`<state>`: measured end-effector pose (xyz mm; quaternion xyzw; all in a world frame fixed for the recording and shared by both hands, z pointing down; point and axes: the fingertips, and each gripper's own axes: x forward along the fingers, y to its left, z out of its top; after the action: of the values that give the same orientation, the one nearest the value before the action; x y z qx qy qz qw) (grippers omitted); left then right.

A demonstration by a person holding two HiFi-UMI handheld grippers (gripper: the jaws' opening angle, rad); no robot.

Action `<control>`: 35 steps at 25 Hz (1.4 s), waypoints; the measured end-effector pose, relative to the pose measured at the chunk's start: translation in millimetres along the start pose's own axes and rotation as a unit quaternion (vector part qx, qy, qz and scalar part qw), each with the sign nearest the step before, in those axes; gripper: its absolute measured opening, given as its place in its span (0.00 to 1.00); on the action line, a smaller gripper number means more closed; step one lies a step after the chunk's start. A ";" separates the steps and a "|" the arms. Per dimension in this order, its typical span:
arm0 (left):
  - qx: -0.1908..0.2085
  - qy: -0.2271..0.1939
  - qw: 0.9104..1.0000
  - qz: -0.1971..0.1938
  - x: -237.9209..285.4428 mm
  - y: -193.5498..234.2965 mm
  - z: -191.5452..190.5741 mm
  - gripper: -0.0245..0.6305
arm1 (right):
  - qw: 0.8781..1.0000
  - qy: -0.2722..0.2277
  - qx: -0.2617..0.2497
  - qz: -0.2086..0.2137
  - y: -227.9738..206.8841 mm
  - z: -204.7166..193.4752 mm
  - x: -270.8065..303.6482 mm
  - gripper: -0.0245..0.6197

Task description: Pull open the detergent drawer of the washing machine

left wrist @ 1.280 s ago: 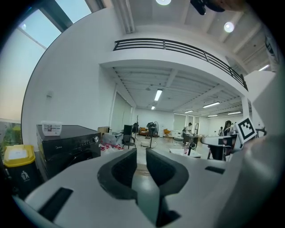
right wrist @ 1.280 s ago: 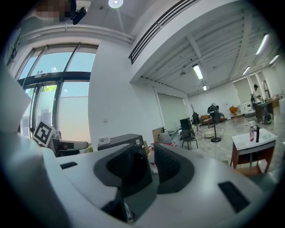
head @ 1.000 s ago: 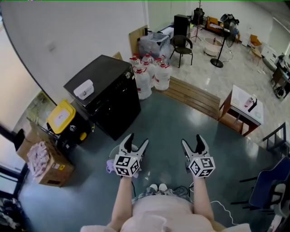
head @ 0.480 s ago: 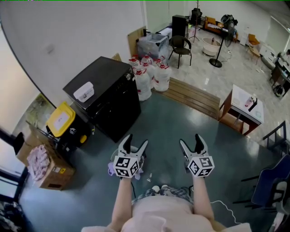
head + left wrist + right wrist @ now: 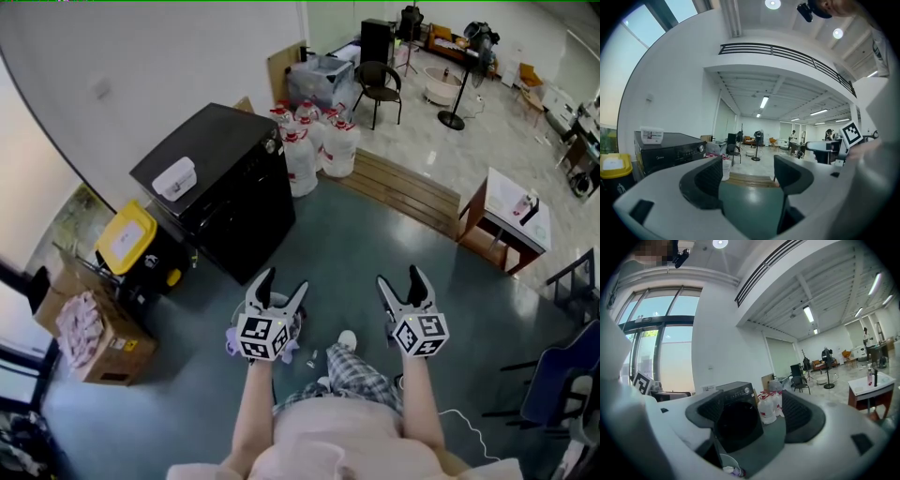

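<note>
1. Upper left of centre in the head view stands the black washing machine [image 5: 220, 178], backed against the white wall [image 5: 141, 66], with a white box [image 5: 175, 178] on its lid. I cannot pick the detergent drawer out from the dark front panel.
2. Low in the middle of that view, I have the left gripper [image 5: 283, 283] released, its jaws wide apart. Its own view shows only floor [image 5: 375, 244] between them, with the washing machine off at the left edge.
3. Just to its right, the right gripper [image 5: 399, 279] is likewise spread and empty. Its own view frames the washing machine's front between the jaws, well apart from them.
4. Neither gripper touches the washing machine.
5. White jugs [image 5: 314, 145] cluster at its upper right corner, and a yellow-lidded bin [image 5: 127, 237] sits to its lower left.
</note>
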<state>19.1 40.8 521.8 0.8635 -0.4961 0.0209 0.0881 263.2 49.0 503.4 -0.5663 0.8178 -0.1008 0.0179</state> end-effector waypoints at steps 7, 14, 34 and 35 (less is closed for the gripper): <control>-0.003 0.003 1.000 0.012 27.9 26.2 2.1 0.55 | 1.000 0.006 0.001 0.014 -6.0 -1.4 42.3 0.64; -0.003 0.005 0.999 0.045 87.0 77.3 0.4 0.55 | 0.999 0.008 0.006 0.043 -27.2 -2.4 134.9 0.64; -0.063 -0.014 0.947 0.316 209.3 296.2 39.2 0.55 | 0.946 0.087 -0.024 0.310 16.9 17.6 519.9 0.64; -0.065 -0.015 0.941 0.330 207.5 302.1 38.9 0.55 | 0.941 0.091 -0.026 0.325 24.8 16.0 531.2 0.64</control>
<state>-137.7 -291.6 549.0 0.6436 -0.7550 0.0036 0.1251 52.4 -438.9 528.2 -0.2581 0.9579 -0.1197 -0.0397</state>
